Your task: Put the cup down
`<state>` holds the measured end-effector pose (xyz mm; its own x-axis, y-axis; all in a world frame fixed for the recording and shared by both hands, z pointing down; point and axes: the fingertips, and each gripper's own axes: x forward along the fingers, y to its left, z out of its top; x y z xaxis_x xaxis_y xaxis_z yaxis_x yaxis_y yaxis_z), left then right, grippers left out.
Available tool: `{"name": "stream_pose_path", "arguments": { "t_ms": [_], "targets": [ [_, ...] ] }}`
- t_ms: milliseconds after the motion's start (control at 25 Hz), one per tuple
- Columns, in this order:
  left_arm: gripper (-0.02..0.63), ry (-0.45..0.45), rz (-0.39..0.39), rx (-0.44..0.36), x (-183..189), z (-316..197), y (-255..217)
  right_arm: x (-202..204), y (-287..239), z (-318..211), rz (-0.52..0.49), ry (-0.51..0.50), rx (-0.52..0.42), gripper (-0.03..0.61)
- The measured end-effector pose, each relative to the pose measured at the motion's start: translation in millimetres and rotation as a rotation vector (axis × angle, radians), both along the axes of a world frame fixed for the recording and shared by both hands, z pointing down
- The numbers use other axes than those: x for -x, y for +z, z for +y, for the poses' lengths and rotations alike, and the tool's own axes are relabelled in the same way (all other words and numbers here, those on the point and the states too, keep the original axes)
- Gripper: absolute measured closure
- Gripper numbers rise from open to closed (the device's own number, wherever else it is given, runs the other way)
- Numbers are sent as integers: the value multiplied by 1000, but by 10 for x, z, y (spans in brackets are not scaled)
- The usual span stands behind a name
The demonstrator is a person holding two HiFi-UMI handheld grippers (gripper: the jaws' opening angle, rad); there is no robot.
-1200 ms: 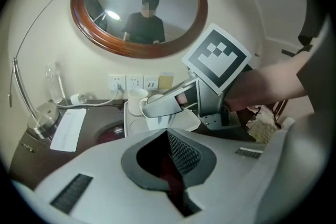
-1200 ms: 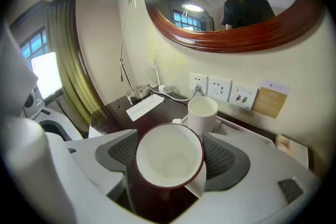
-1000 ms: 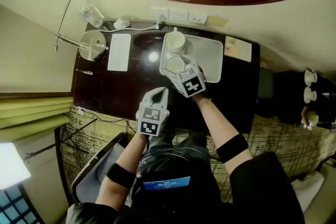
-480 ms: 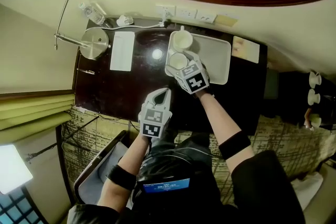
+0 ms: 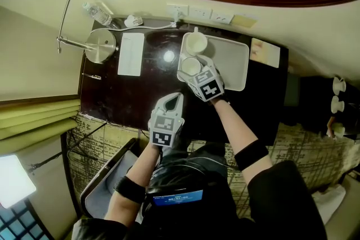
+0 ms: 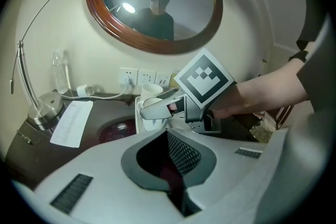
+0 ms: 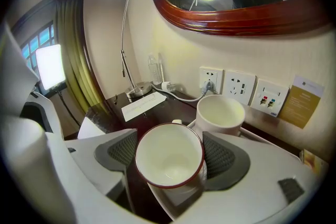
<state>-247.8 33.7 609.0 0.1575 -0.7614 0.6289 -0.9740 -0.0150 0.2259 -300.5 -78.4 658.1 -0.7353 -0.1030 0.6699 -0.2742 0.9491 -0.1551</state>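
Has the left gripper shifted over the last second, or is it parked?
No. The left gripper stays over the desk's front edge, just as far from the white paper as before, jaws shut and empty.

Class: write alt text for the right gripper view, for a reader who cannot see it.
The right gripper grips a red-rimmed white cup at the corner of a white tray. A second white cup stands behind it, near wall sockets.

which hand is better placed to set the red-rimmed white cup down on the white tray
Right. The right gripper holds the red-rimmed white cup between its pads, over the white rectangular tray, beside a plain white cup. The left gripper is shut, empty, over the dark desk.
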Motion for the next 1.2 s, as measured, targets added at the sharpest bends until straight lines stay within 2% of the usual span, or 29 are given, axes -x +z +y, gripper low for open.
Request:
{"name": "stream_pose_path", "arguments": {
  "t_ms": [280,440,640,800,1200],
  "targets": [
    [611,-9,-4,14,-24,27,-15,-56,-4,-18,21,7,3,127],
    [611,-16,-15,17,-68,51,-86,-255,-115,-5,22,12,7,127],
    [611,-28,-32,8,-171,38,-233,-606,-514,-108,-55,87,49,129],
    [611,-30,-44,0,-351,23,-338,-1036,-828,-290,-113,178,38,146],
    [611,-2,-52,-25,-912,-88,-549,-2565,-1018,-569,-115,406,42,190]
  ]
}}
